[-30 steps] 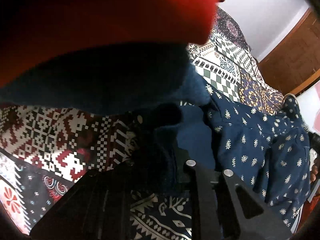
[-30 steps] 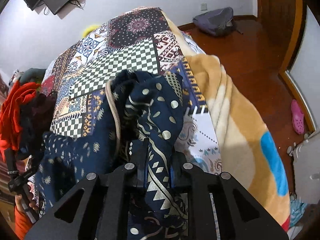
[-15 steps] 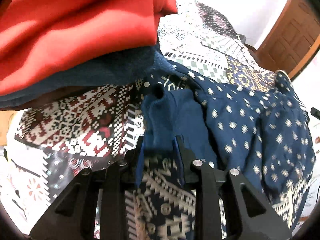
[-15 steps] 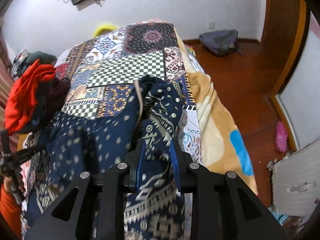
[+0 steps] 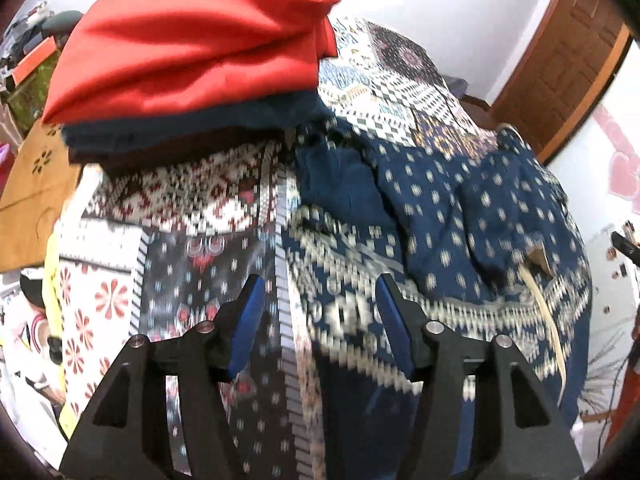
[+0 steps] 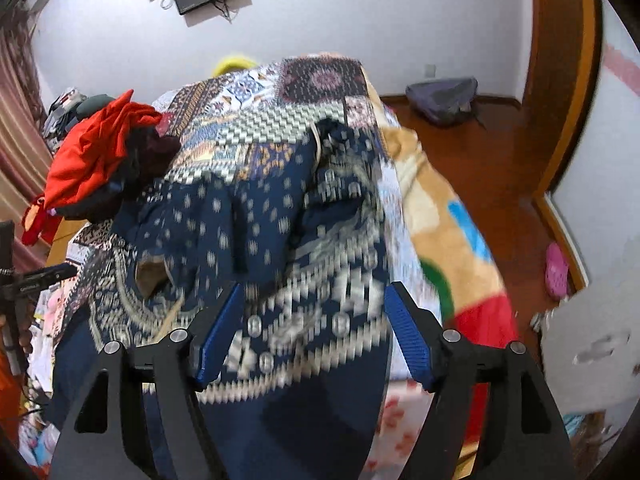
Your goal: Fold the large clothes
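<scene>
A large navy garment with white dots and a cream patterned border [image 5: 460, 216] lies spread and rumpled on the patchwork bed cover [image 5: 120, 264]. It also shows in the right wrist view [image 6: 260, 232], hanging over the bed's near edge. My left gripper [image 5: 318, 300] is open and empty above the garment's left border. My right gripper [image 6: 312, 308] is open and empty above the garment's patterned hem.
A stack of folded clothes with a red one on top [image 5: 192, 48] sits at the bed's left, also in the right wrist view [image 6: 92, 156]. An orange blanket [image 6: 440, 216] hangs off the bed's right side over the wooden floor [image 6: 500, 168]. A wooden door [image 5: 560, 64] stands right.
Both grippers were shut on the navy garment; they have opened and let it go. Both have pulled back and up, and the garment now lies on the bed.
</scene>
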